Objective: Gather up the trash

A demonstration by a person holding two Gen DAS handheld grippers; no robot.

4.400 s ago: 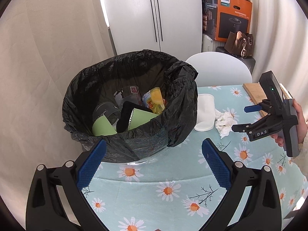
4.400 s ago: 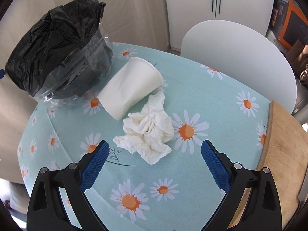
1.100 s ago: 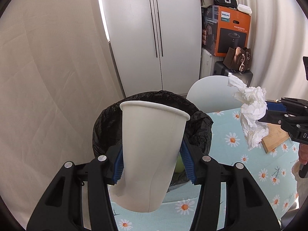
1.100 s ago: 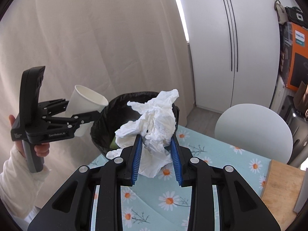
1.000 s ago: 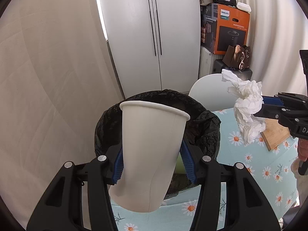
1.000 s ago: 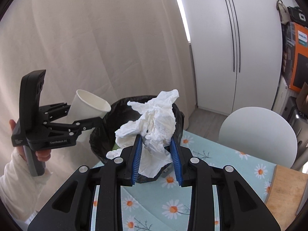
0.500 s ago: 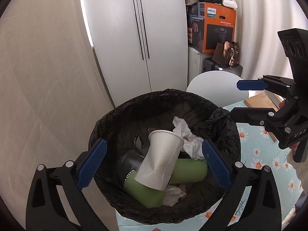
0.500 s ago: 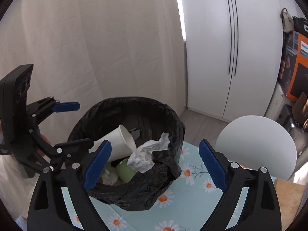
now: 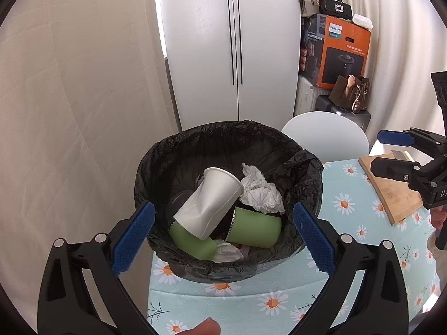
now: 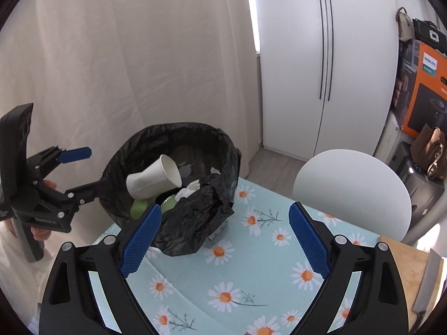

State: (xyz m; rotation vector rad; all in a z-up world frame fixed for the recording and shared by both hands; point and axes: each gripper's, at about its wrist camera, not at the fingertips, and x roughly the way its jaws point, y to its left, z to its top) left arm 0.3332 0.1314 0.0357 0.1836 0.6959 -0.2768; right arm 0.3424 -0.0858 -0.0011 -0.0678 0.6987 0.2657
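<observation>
A bin lined with a black bag (image 9: 195, 145) stands at the edge of the daisy-print table (image 9: 349, 251). Inside it a white paper cup (image 9: 212, 198) lies tilted on green cups (image 9: 257, 227), with a crumpled white tissue (image 9: 259, 192) beside it. My left gripper (image 9: 223, 208) hangs open above the bin's near side, nothing between its fingers. My right gripper (image 10: 225, 208) is open too, empty, above the bin's (image 10: 178, 128) right rim. From the right wrist, the cup (image 10: 151, 178) shows inside the bag and the left gripper (image 10: 95, 167) sits at the bin's left.
A white chair (image 9: 327, 134) stands behind the table. A wooden cutting board (image 9: 391, 187) lies at the table's right, with a knife (image 10: 427, 279) on it. White cupboard doors, an orange box (image 9: 343, 53) and bags fill the background; a curtain hangs at the left.
Both grippers opened: the left let go of the paper cup and the right let go of the tissue, and both now lie in the bin. The cup has settled lower onto the green cups.
</observation>
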